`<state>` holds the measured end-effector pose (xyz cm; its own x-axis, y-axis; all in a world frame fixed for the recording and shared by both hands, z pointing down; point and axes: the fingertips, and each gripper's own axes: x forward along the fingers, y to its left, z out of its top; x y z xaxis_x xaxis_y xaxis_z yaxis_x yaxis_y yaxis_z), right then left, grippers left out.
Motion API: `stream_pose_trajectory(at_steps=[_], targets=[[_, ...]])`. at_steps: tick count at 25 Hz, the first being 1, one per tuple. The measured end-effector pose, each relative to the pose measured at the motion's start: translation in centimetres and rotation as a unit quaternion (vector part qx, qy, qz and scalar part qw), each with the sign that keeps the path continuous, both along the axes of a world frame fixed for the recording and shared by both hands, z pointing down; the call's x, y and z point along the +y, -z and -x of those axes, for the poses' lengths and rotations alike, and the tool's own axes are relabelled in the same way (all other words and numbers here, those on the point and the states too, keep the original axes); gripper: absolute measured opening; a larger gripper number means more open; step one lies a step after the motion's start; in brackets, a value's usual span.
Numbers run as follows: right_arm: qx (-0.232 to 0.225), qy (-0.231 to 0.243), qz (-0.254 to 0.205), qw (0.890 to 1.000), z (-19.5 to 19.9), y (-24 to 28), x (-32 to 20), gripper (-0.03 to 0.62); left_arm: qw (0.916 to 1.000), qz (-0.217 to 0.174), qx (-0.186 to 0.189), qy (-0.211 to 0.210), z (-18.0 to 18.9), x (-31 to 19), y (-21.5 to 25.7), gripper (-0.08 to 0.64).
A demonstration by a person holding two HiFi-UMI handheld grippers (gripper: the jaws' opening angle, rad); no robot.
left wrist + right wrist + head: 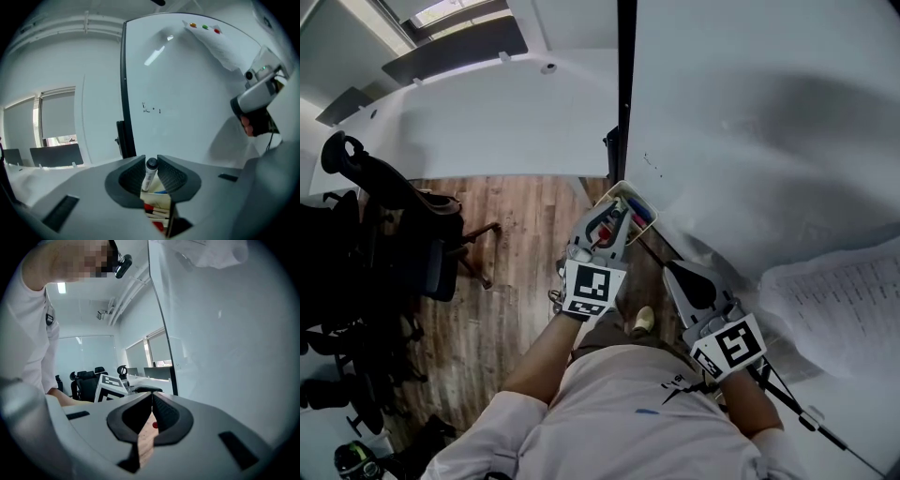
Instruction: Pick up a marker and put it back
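A marker (150, 174) with a black cap and white barrel stands upright between the pads of my left gripper (151, 161), which is shut on it. Just below it is the white marker holder (157, 201) with red and blue markers inside. In the head view the left gripper (609, 230) reaches into that holder (630, 200) at the lower left corner of the whiteboard (750, 122). My right gripper (673, 272) hangs lower and to the right, close to the board, shut with nothing in it; its tips (152, 397) meet.
The whiteboard's black frame edge (625, 94) runs up from the holder. A printed sheet (844, 300) hangs on the board at right. Black office chairs (384, 234) stand on the wood floor (516, 281) at left, with a white desk (487, 122) behind.
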<state>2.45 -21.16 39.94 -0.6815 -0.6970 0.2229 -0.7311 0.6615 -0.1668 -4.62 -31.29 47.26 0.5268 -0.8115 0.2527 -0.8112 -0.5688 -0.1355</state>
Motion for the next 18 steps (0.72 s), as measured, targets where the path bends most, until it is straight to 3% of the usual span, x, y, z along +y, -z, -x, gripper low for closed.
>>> stream_pose_trajectory(at_steps=[4, 12, 18], targets=[[-0.005, 0.015, -0.006, 1.000, 0.4, 0.4, 0.7, 0.014, 0.9992, -0.009, 0.037, 0.011, 0.8, 1.1, 3.2, 0.086], [-0.020, 0.039, -0.028, 0.999, 0.8, 1.7, 2.1, 0.014, 0.9965, -0.028, 0.075, 0.024, 1.1, 5.2, 8.7, 0.086], [-0.033, 0.043, -0.043, 0.998, 0.6, 3.1, 2.9, 0.014, 0.9959, -0.038, 0.081, 0.012, 0.1, 8.7, 11.5, 0.086]])
